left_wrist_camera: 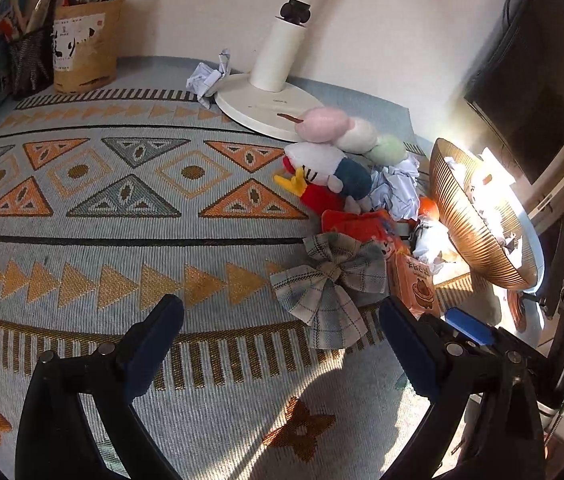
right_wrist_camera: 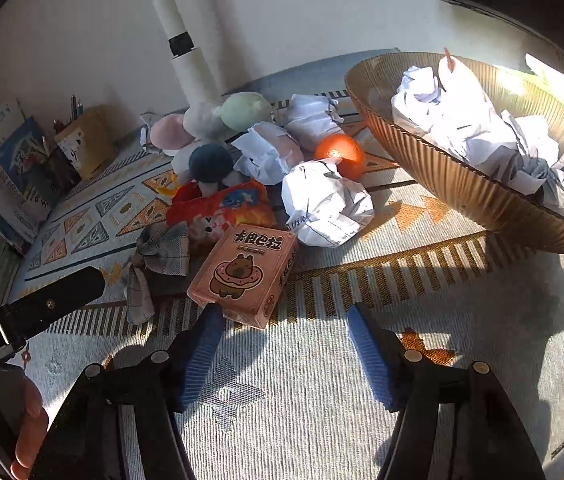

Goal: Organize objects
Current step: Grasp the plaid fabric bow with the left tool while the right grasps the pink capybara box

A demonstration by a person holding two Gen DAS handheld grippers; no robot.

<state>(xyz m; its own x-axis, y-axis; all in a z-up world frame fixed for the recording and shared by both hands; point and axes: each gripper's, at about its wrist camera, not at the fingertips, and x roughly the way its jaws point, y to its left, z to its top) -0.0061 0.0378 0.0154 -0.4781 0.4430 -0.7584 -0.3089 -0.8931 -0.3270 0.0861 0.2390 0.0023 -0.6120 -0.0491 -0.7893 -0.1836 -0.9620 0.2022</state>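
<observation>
A: What print is legible?

B: The pink card box [right_wrist_camera: 244,274] shows a capybara in a doughnut under Chinese characters; its near corner lies just beside the right gripper [right_wrist_camera: 282,344], whose jaws stand apart, pinching nothing.

A: And the left gripper [left_wrist_camera: 282,336]?

B: Spread wide over the patterned cloth [left_wrist_camera: 122,216], beside the plaid bow [left_wrist_camera: 327,292]. Crumpled paper [right_wrist_camera: 461,120] fills the ribbed bowl [right_wrist_camera: 461,188].

Left gripper [left_wrist_camera: 282,332] jaws wide apart over patterned cloth [left_wrist_camera: 122,208]; plaid bow [left_wrist_camera: 327,294] just ahead, plush toys [left_wrist_camera: 329,168] beyond, ribbed bowl [left_wrist_camera: 477,224] right.
</observation>
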